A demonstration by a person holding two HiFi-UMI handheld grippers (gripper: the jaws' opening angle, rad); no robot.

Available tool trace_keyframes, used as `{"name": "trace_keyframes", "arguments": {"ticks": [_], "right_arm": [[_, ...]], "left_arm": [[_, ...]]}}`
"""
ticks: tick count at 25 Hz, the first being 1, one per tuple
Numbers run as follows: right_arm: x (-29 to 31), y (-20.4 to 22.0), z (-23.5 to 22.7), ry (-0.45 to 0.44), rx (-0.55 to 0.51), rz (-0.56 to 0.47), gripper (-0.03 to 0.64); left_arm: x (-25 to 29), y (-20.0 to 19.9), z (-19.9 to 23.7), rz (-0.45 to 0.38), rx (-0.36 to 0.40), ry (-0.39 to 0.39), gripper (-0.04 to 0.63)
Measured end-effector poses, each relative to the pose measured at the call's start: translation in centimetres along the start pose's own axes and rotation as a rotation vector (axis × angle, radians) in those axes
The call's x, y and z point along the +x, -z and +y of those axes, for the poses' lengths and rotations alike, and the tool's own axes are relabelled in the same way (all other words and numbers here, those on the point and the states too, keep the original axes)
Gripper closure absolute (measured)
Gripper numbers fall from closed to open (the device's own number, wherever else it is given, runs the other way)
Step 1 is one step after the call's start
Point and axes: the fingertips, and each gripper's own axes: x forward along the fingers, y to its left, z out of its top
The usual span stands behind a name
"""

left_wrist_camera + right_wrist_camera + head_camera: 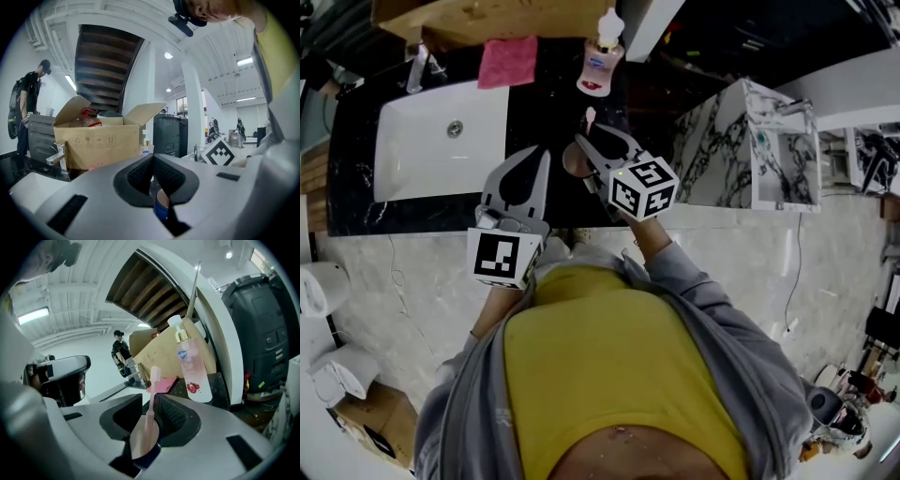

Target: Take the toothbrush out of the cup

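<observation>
1. The cup [140,448] stands on the dark counter [542,103]. The pink toothbrush [151,394] stands in it, with its bristle head well above the rim.
2. The right gripper [598,139] reaches over the cup from its right. Its jaws are apart, and the toothbrush handle rises between them without the pads visibly pressing on it.
3. The left gripper [540,156] sits just left of the cup, its jaw tips closed together on nothing. The cup shows low in the slot behind the tips.
4. In the head view, a finger of the right gripper covers part of the cup.
5. Close behind the cup stands a soap bottle [600,61] with a pump top. A pink cloth [508,61] lies behind the cup and to its left, against a cardboard box [96,140].
6. Left of the cup is a white sink [412,159] with a tap [417,67] at its far corner.
7. Right of the cup is a marble-patterned cabinet [741,141].
</observation>
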Motion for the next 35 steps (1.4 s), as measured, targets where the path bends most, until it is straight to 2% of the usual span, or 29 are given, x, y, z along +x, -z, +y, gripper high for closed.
{"name": "trace_keyframes", "arguments": {"ticks": [2, 7, 10, 17, 29, 35], "right_arm": [[0.0, 0.1, 0.0, -0.017, 0.017, 0.009, 0.506], [-0.1, -0.2, -0.2, -0.029, 0.030, 0.015, 0.582], [-0.3, -0.5, -0.2, -0.044, 0.074, 0.005, 0.594], [-1.2, -3.3, 1.1, -0.054, 0.053, -0.053, 0.595], [-5.7, -12.6, 5.8, -0.019, -0.137, -0.254, 0.595], [-8.5, -15.5, 7.5, 0.075, -0.255, -0.329, 0.595]], "left_arm": [[0.0, 0.1, 0.0, 0.006, 0.001, 0.004, 0.595], [0.0, 0.1, -0.2, 0.006, 0.004, 0.014, 0.595], [-0.1, 0.1, -0.3, 0.003, 0.003, 0.015, 0.595], [-0.2, -0.5, -0.3, -0.016, 0.007, 0.018, 0.595], [-0.1, -2.3, -0.1, -0.056, 0.023, 0.028, 0.595], [-0.1, -3.8, 0.1, -0.089, 0.043, 0.026, 0.595]]}}
